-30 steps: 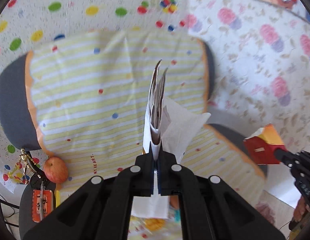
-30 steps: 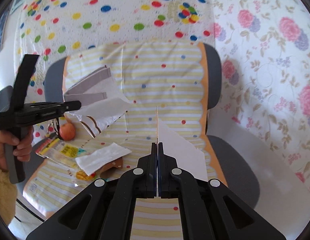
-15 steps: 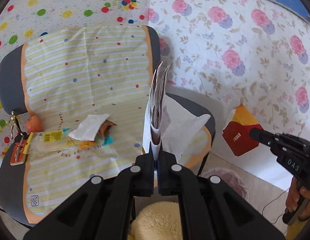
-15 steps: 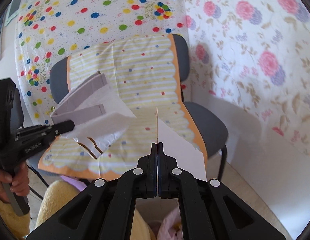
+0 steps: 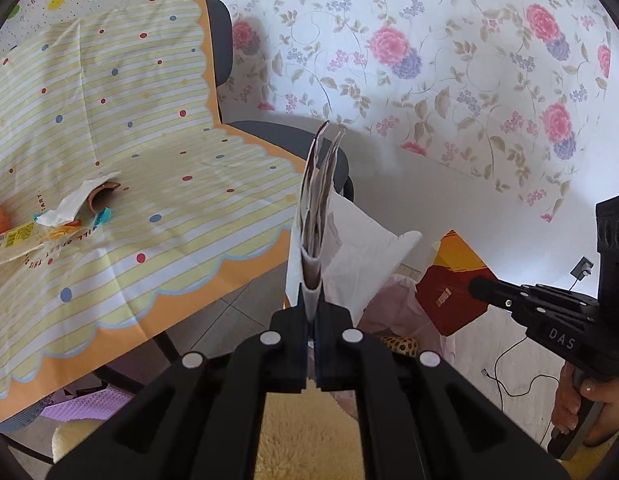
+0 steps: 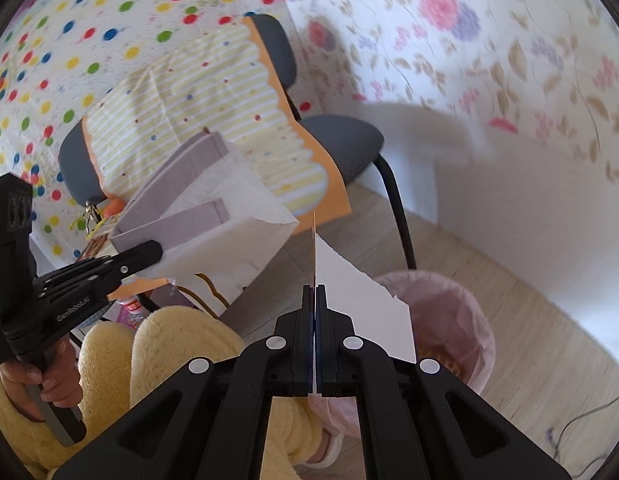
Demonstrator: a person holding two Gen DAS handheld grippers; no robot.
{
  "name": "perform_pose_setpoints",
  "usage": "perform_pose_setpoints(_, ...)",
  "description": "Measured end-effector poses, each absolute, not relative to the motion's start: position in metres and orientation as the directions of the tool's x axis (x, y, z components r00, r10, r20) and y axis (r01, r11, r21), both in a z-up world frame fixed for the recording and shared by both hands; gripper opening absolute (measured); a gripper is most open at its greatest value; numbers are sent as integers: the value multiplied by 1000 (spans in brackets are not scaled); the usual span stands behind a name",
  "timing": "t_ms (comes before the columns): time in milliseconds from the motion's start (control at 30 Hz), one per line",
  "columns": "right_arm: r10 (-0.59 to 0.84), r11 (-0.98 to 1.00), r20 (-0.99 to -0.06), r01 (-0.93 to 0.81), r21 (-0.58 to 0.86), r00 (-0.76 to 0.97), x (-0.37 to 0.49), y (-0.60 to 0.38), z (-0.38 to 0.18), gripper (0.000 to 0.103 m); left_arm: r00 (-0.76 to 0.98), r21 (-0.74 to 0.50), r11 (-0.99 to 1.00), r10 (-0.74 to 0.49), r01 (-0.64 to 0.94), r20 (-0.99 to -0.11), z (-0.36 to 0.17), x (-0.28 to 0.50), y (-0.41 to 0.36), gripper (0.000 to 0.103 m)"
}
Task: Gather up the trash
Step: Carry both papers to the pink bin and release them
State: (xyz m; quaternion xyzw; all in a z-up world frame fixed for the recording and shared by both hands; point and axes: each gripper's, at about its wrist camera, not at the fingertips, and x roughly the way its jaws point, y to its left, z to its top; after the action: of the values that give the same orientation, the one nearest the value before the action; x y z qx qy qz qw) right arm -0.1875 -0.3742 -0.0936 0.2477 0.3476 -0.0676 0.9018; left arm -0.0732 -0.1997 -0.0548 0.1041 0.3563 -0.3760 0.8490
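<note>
Floral-papered corner: left tool (image 5: 309, 320) clamped on a folded paper bag (image 5: 315, 216), right tool (image 6: 314, 300) clamped on torn card (image 6: 365, 304) above the pink-lined bin (image 6: 449, 320) at lower right, neither dropped yet, wrappers (image 5: 65, 220) remaining on the chair cloth (image 5: 149, 140).

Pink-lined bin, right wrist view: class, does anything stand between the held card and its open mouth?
Nothing visible does. The right gripper pinches the card just beside the pink-lined bin, whose mouth shows uncovered.
</note>
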Motion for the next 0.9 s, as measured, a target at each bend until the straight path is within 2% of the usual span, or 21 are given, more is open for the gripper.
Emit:
perform_pose_setpoints(267,35,854,-708,347,388,705,-168,-393,-117,6,460,-95,720,-533,688,-711,-61,-61,-203,0)
perform_pose_setpoints(400,22,853,-707,356,383,707,-167,-398,-115,13,444,-94,715,-525,693,-726,-67,-59,-209,0)
perform_pose_setpoints(900,-123,847,-661,425,318,740,-193,-421,-89,13,219,-120,527,-535,841,-816,-114,-87,-294,0)
